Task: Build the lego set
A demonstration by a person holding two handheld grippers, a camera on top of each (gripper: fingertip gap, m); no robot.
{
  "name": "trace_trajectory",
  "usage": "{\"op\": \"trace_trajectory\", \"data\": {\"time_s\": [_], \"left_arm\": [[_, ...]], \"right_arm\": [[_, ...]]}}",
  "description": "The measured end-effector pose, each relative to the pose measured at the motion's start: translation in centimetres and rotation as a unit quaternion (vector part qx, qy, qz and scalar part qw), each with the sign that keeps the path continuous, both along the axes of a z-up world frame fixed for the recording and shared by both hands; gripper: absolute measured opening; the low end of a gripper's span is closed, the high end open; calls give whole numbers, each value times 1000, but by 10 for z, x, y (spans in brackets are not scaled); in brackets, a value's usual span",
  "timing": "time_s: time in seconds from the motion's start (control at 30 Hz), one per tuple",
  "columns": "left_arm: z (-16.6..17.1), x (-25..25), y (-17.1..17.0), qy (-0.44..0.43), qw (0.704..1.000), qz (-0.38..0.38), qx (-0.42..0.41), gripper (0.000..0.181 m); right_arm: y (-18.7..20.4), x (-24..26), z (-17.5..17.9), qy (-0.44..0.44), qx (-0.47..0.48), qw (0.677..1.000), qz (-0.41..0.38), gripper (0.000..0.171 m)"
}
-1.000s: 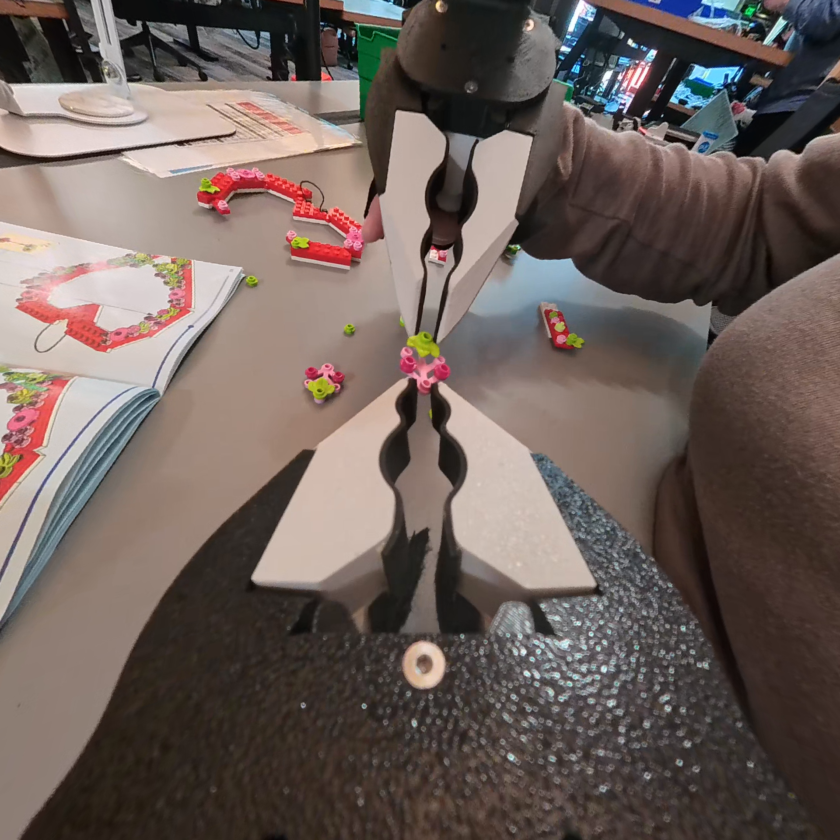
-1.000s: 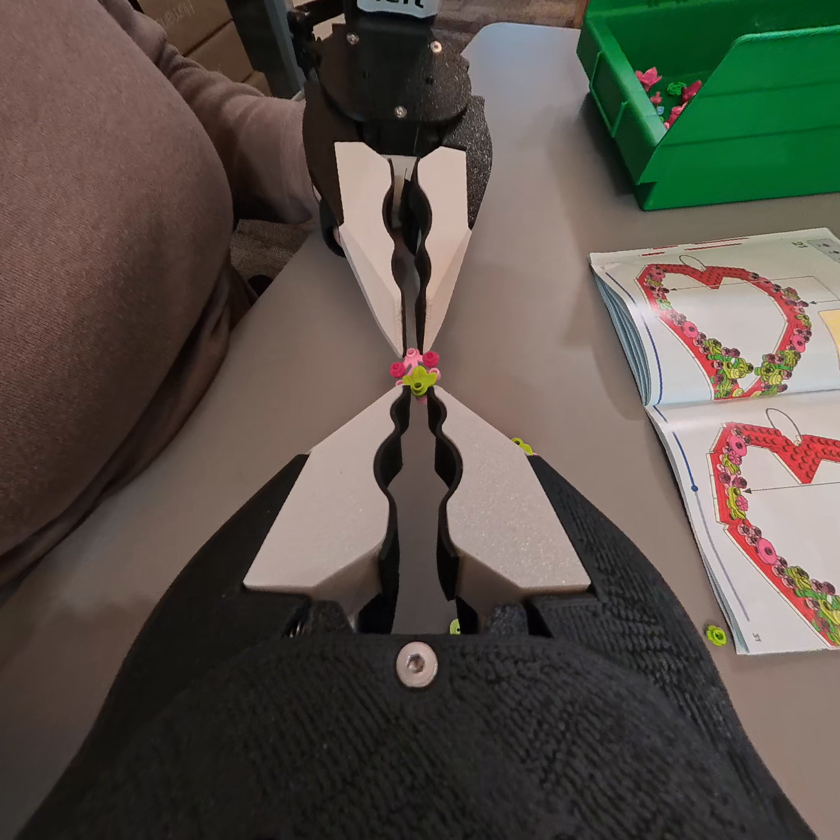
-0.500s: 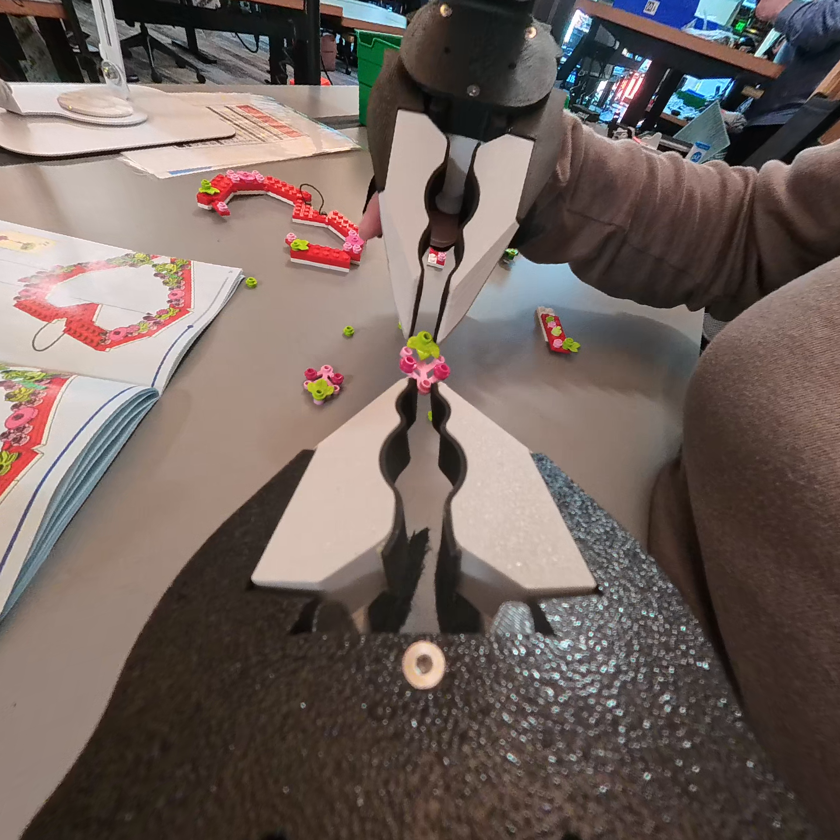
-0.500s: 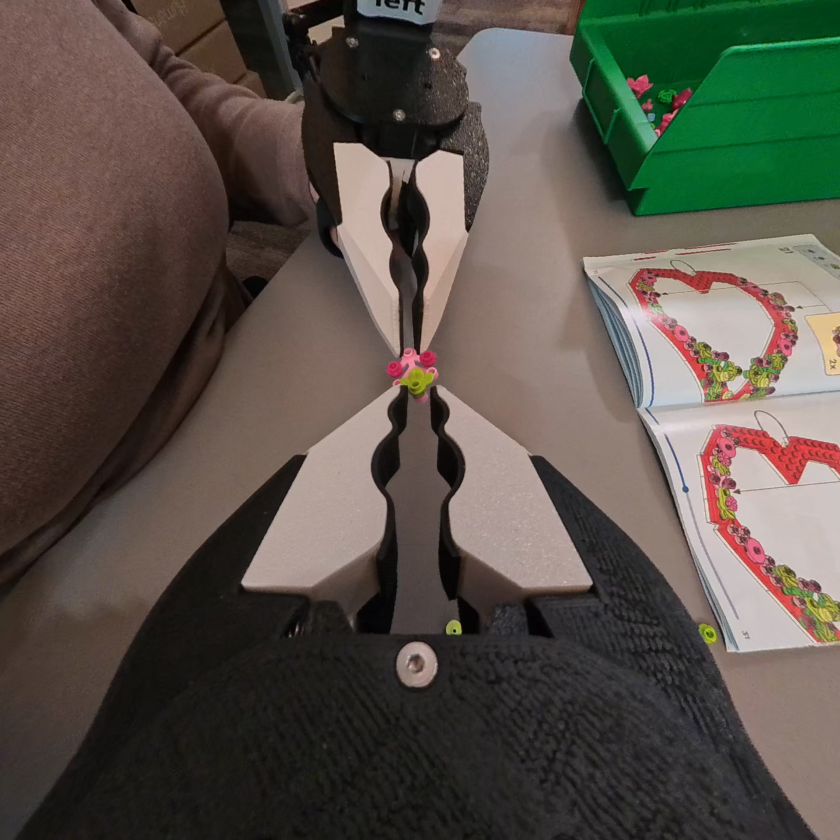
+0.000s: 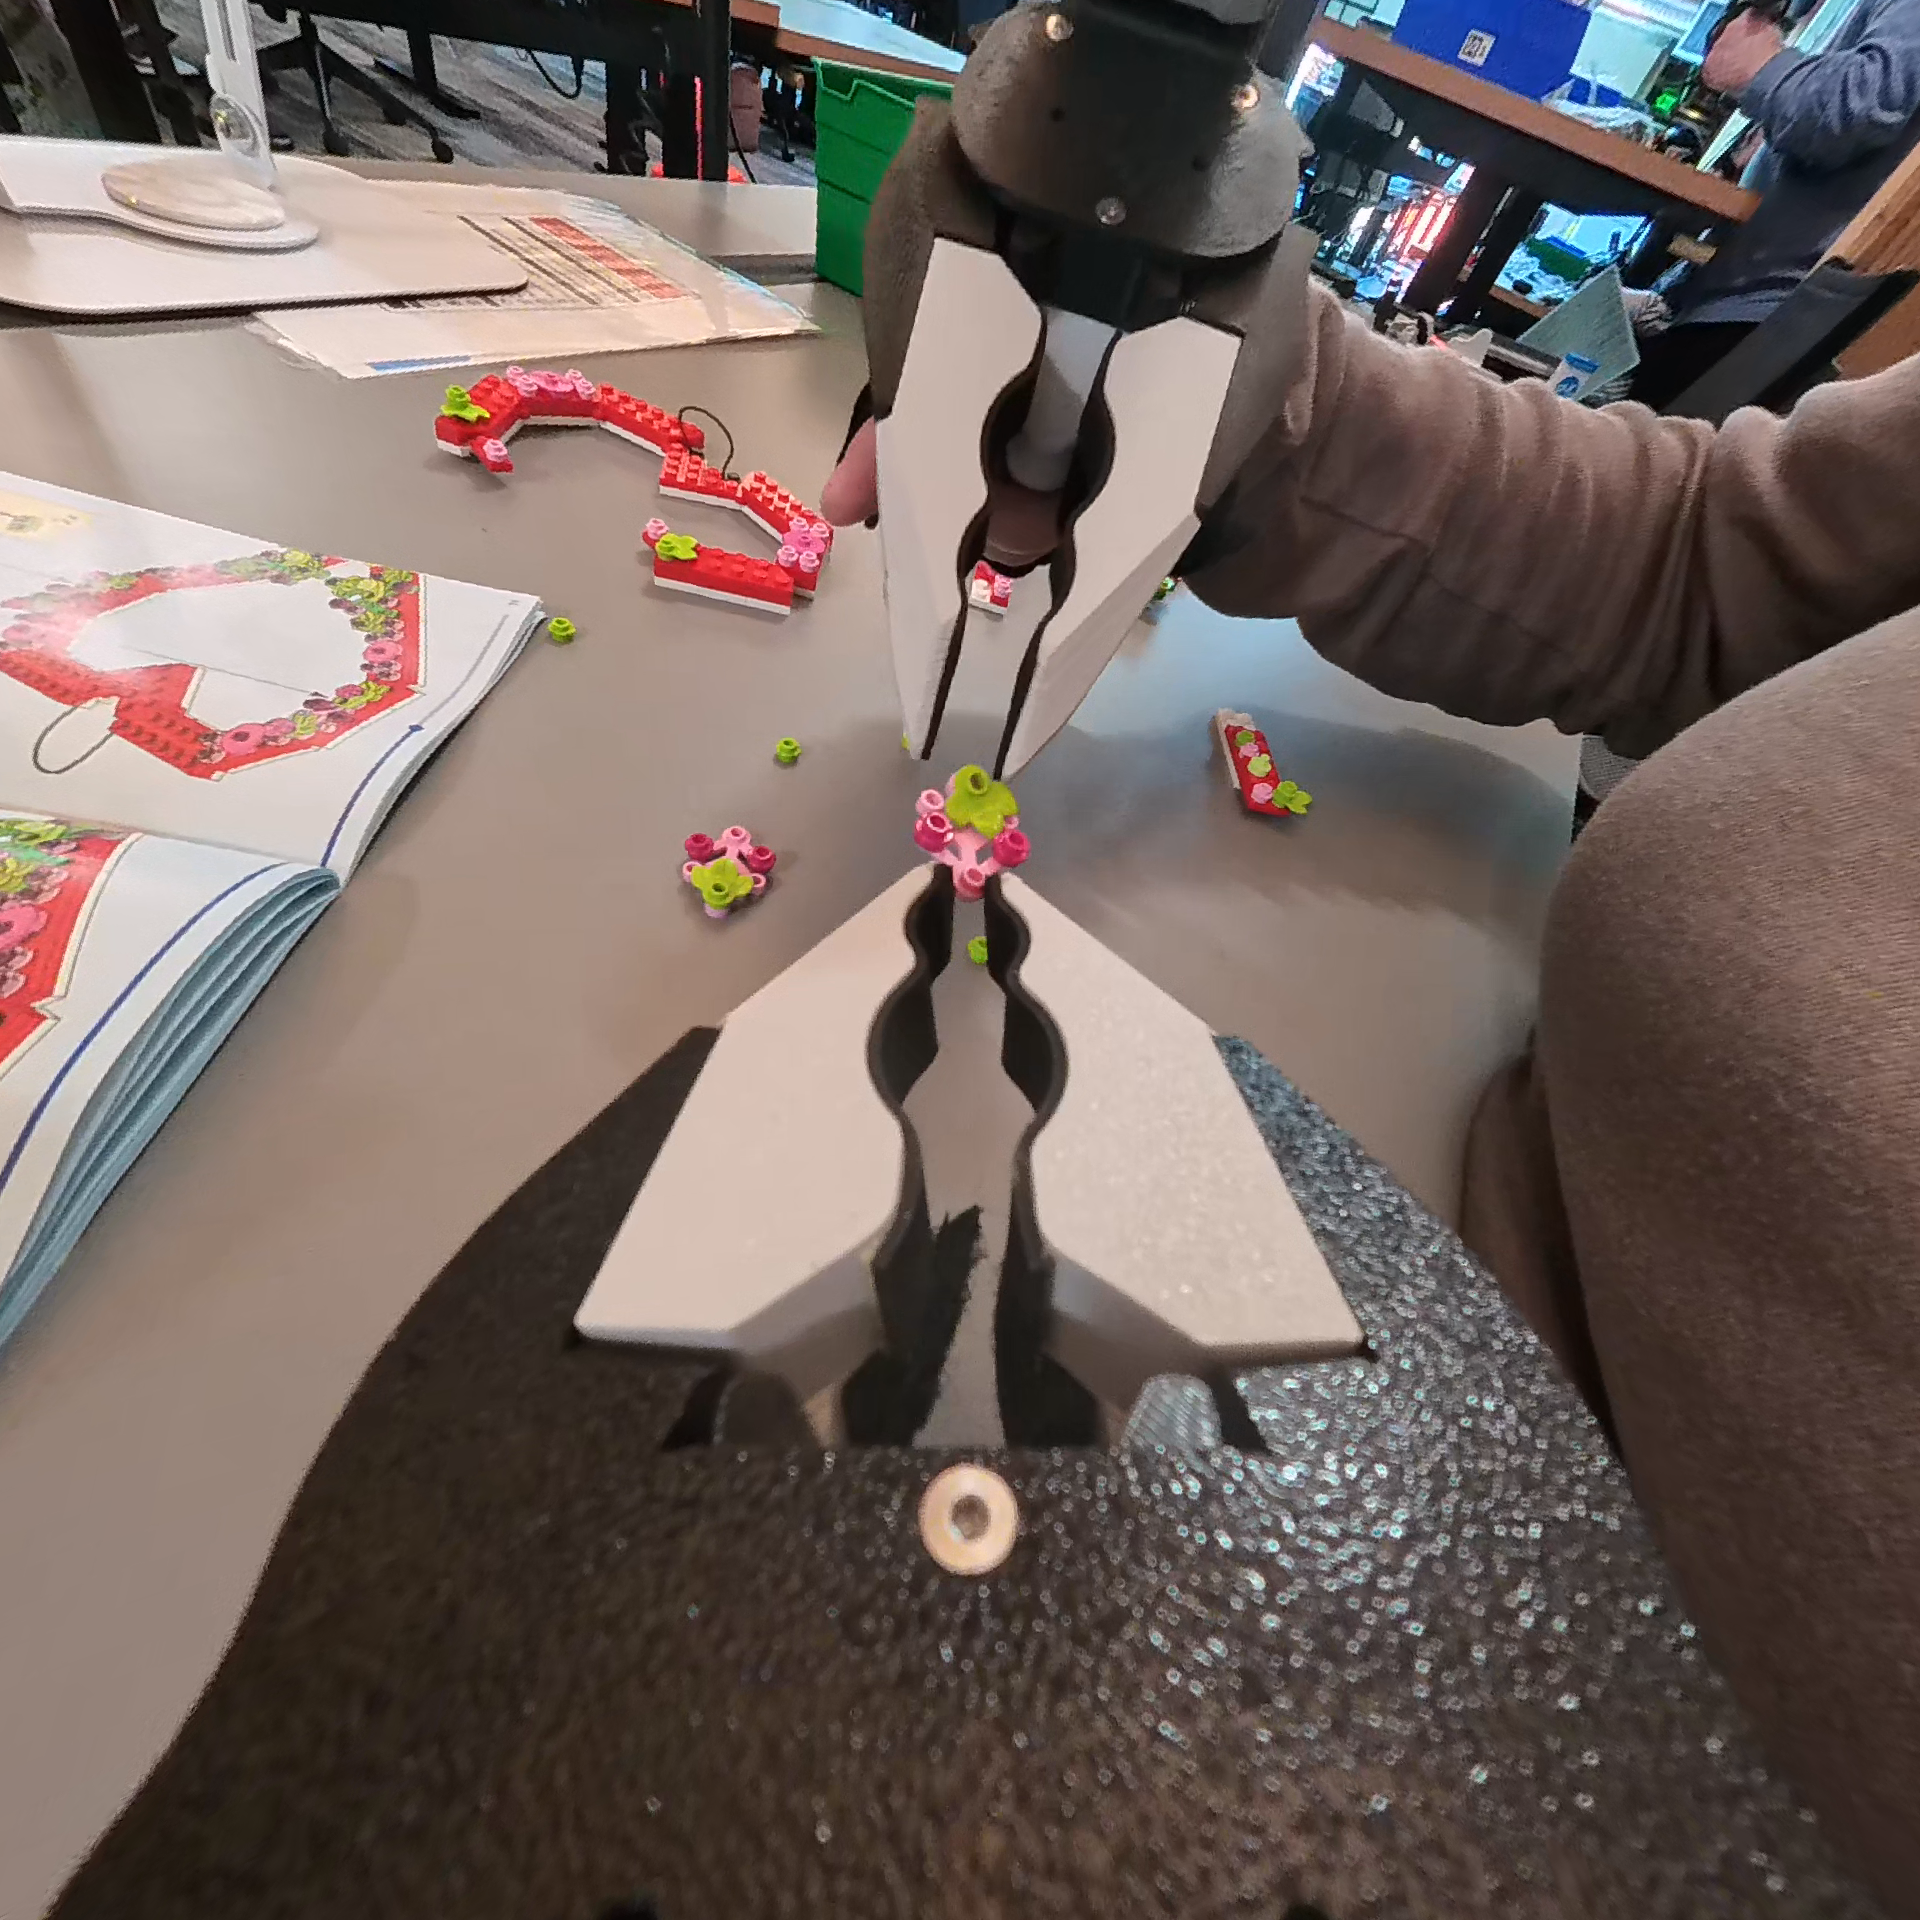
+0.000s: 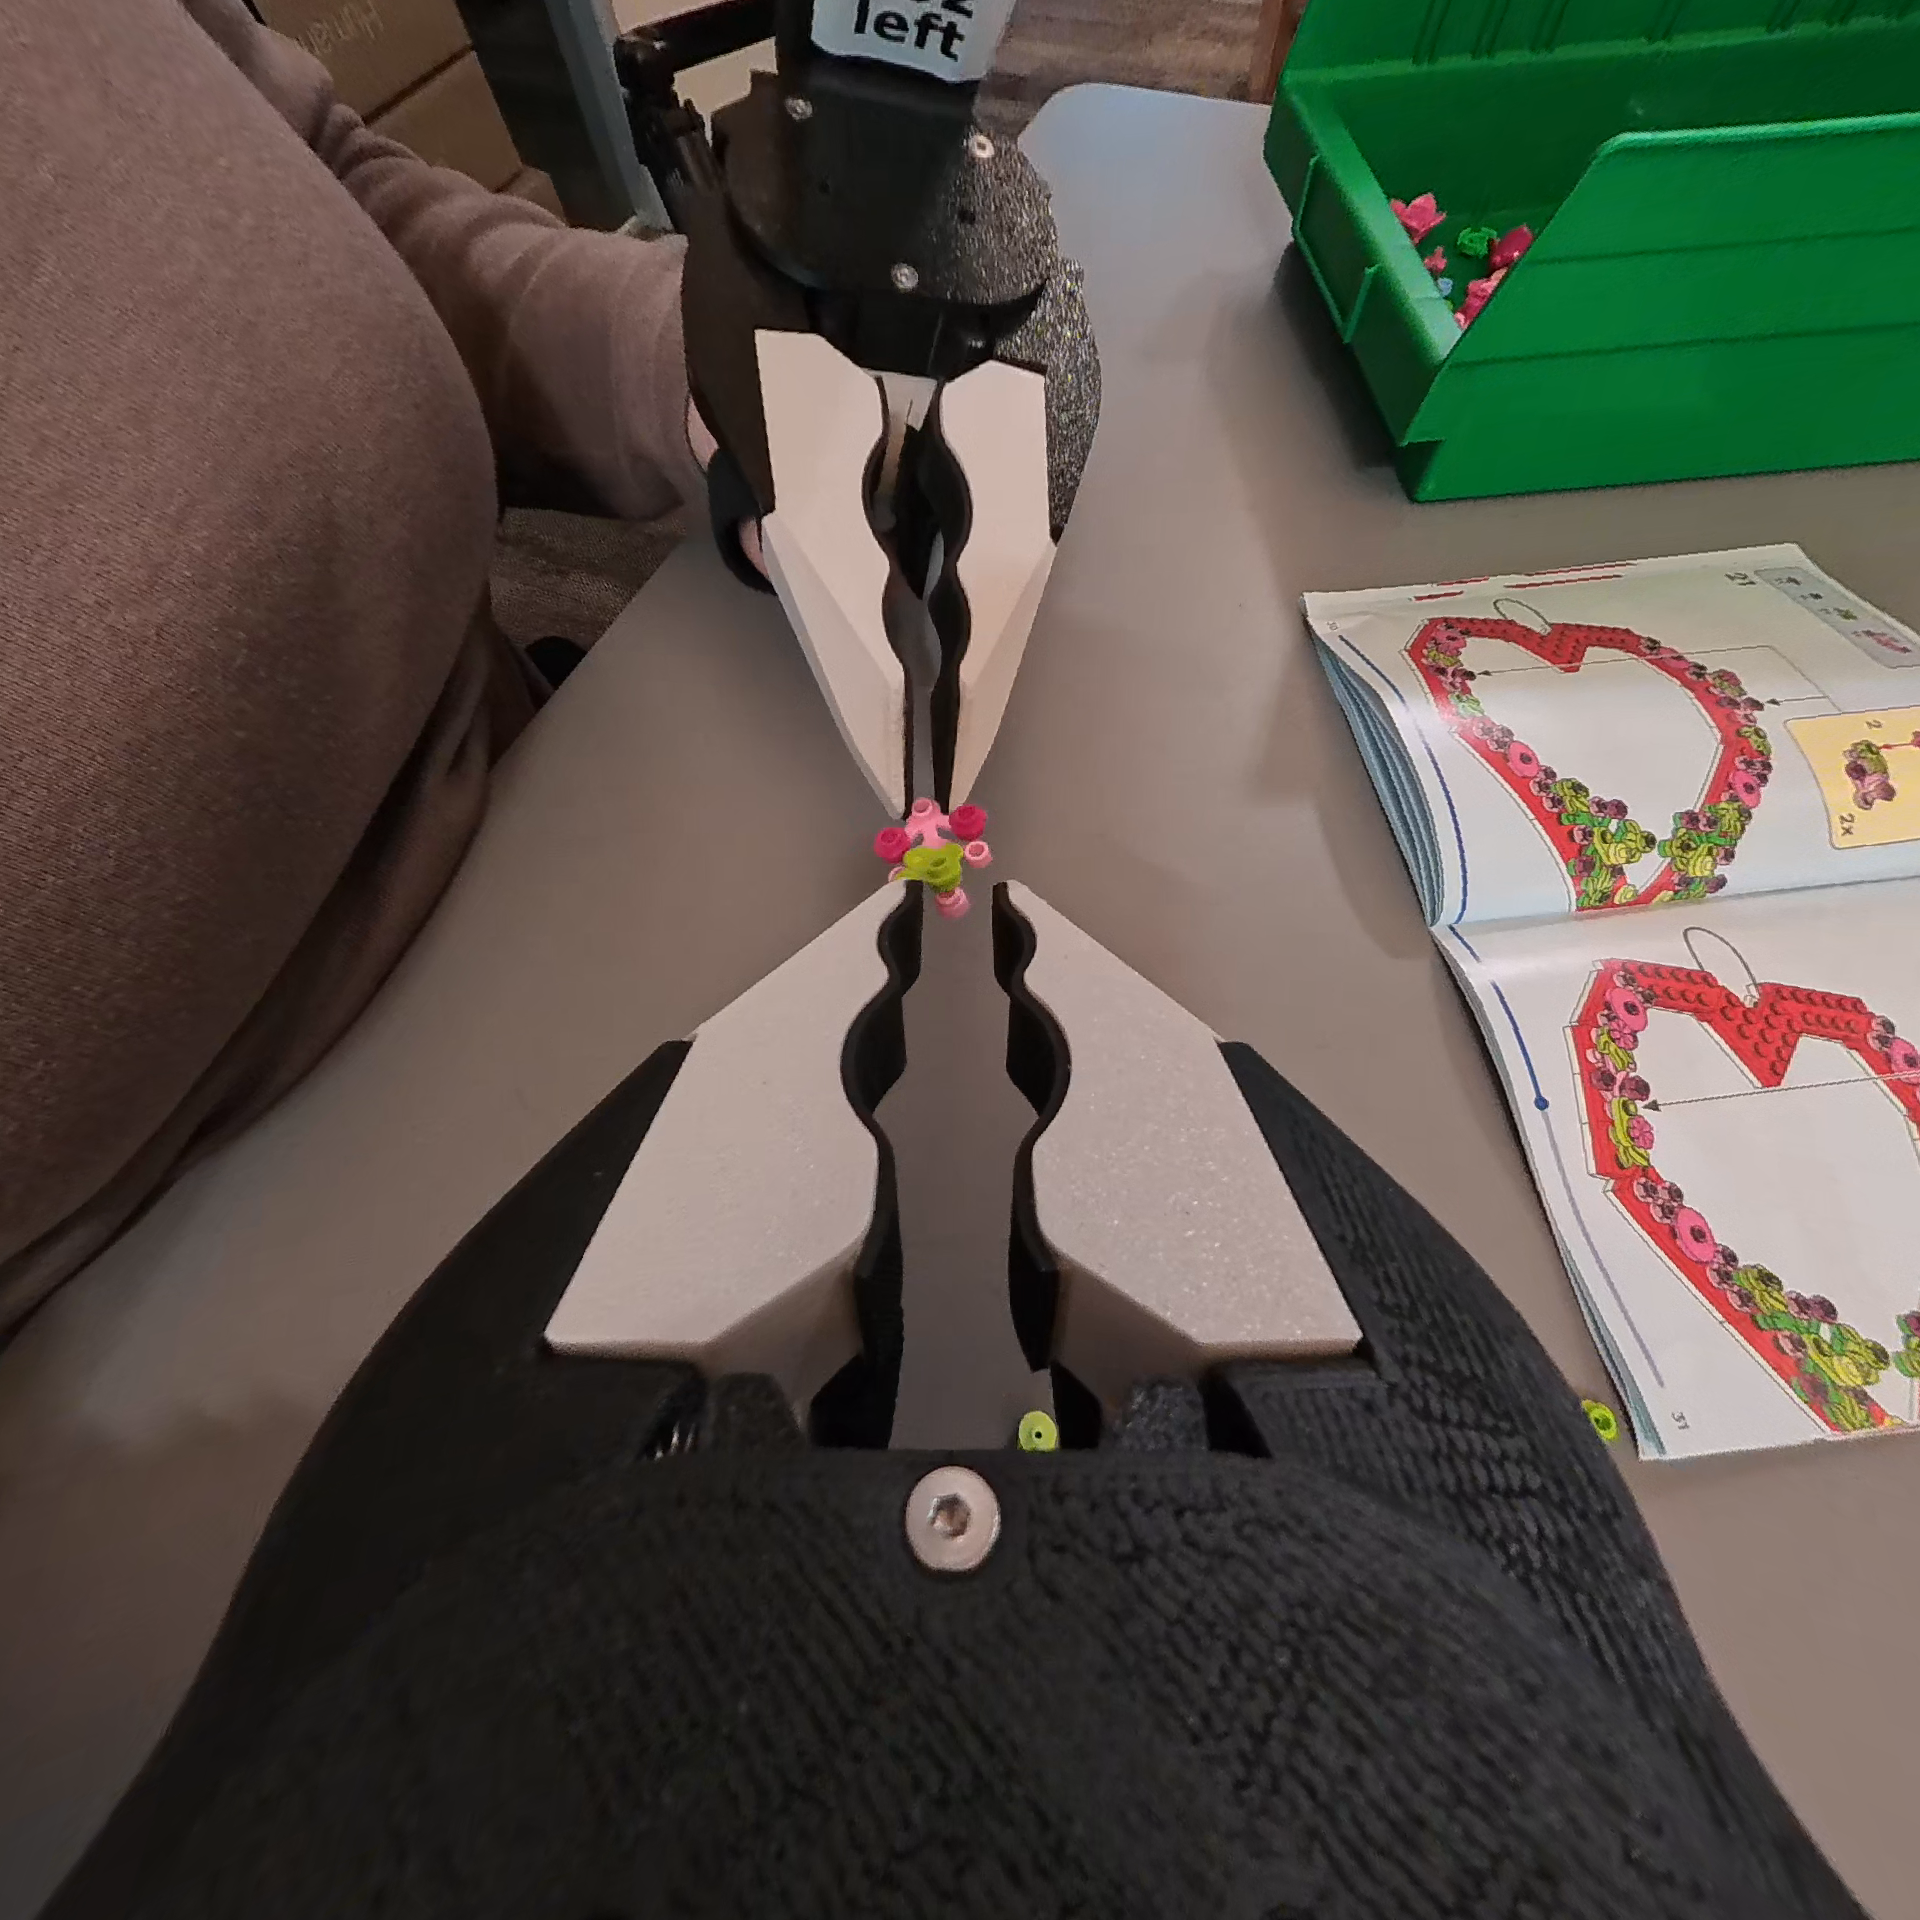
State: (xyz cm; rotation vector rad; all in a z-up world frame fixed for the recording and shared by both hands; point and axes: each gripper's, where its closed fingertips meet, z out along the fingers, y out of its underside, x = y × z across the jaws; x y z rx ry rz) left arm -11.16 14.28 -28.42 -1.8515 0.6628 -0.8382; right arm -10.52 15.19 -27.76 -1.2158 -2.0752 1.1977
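Grey counter fills both my views, with other desks behind it. My left gripper has its jaws nearly closed on the lower edge of a small pink flower cluster topped by a lime leaf, held above the counter. My right gripper faces it tip to tip; its jaws stand slightly apart, the lime leaf just at their tips, and I cannot tell whether they touch it. Left of the jaws in the left wrist view lies a second flower cluster, beyond it a partly built red heart frame and loose lime studs. An open instruction booklet lies alongside, and a green bin with pieces stands further off.
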Motion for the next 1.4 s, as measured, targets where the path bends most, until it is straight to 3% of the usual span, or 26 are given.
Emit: {"op": "trace_trajectory", "data": {"time_s": [0.3, 0.43, 0.53, 0.7, 0.8, 0.9, 1.27, 1.4], "left_arm": [[0, -2, 0, -4, 1000, 3, -8, 4], [7, -6, 2, -21, 1000, 10, -17, 4], [15, -9, 2, -36, 999, 10, -27, 4], [24, -13, 3, -58, 998, 12, -37, 4], [27, -14, 3, -66, 997, 11, -40, 4], [28, -14, 3, -69, 997, 12, -41, 4], [31, -14, 1, -74, 996, 12, -37, 4], [32, -13, 1, -79, 996, 13, -38, 4]], "right_arm": [[2, -1, 4, 21, 19, 1000, -9, 18], [1, -3, 6, 74, 153, 985, 0, 41], [-3, -9, 13, 130, 295, 946, 14, 49], [-2, -13, 15, 159, 511, 843, 50, 46], [-4, -16, 17, 178, 579, 793, 64, 41], [-1, -19, 18, 183, 609, 769, 63, 37], [3, -22, 21, 185, 624, 758, 40, 14], [4, -23, 24, 183, 611, 770, 21, 10]]}}
